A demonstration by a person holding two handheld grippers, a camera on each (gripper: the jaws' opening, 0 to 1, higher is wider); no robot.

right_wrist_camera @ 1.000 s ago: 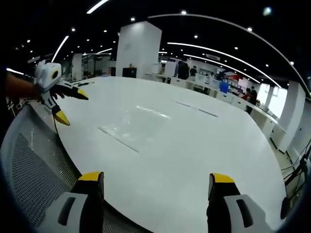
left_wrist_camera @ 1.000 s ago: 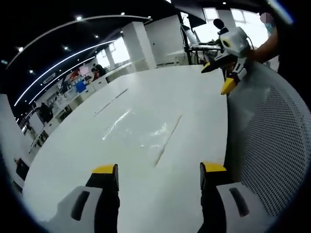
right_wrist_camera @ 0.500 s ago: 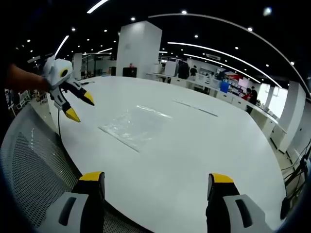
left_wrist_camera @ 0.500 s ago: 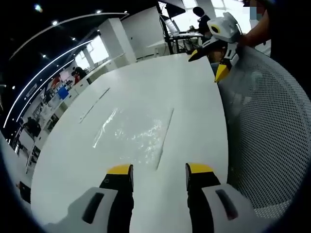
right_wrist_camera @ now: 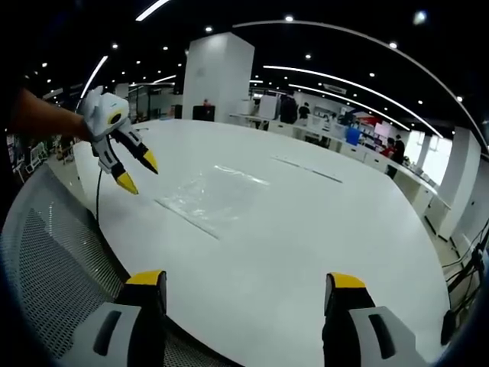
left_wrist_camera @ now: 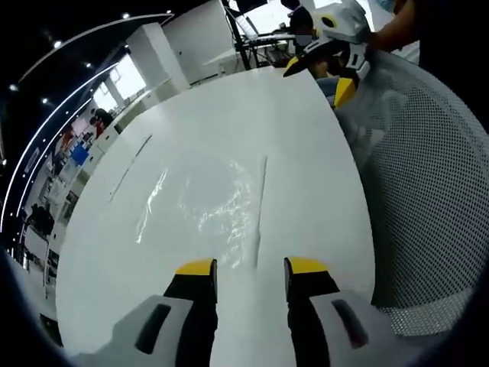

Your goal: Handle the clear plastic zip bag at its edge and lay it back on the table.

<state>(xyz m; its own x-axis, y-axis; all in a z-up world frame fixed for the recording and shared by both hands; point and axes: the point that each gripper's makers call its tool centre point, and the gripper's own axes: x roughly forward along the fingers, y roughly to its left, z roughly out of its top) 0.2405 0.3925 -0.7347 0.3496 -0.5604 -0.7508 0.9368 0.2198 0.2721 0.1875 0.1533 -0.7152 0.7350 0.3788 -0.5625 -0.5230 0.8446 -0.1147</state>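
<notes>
The clear plastic zip bag [left_wrist_camera: 218, 202] lies flat on the white counter [left_wrist_camera: 298, 115], its zip edge a straight line along the side nearest the mesh chair back [left_wrist_camera: 428, 199] in the left gripper view; in the right gripper view the same bag [right_wrist_camera: 214, 200] rests on the counter [right_wrist_camera: 321, 229] a little left of centre, well away from the near rim. The left tongs [left_wrist_camera: 250, 267] sit low over the counter just short of the bag's near end, their two yellow-tipped jaws standing a modest gap apart with nothing between them, aimed along the zip edge. From the right gripper view the left tongs [right_wrist_camera: 136, 172] appear at the far left, held by a person's forearm [right_wrist_camera: 42, 118] reaching in from that side, angled downward toward the counter with the jaws parted and the tips hanging just above the surface near the bag's left corner, not touching it as far as can be told. The right tongs [right_wrist_camera: 241, 281] are held back at the near rim of the counter, jaws spread wide and empty, pointing across the counter with the bag well ahead of them. In the left gripper view the right tongs [left_wrist_camera: 327, 73] show at the far upper right, raised above the counter edge beside the chair back, jaws parted, gripped by a hand [left_wrist_camera: 386, 30]
</notes>
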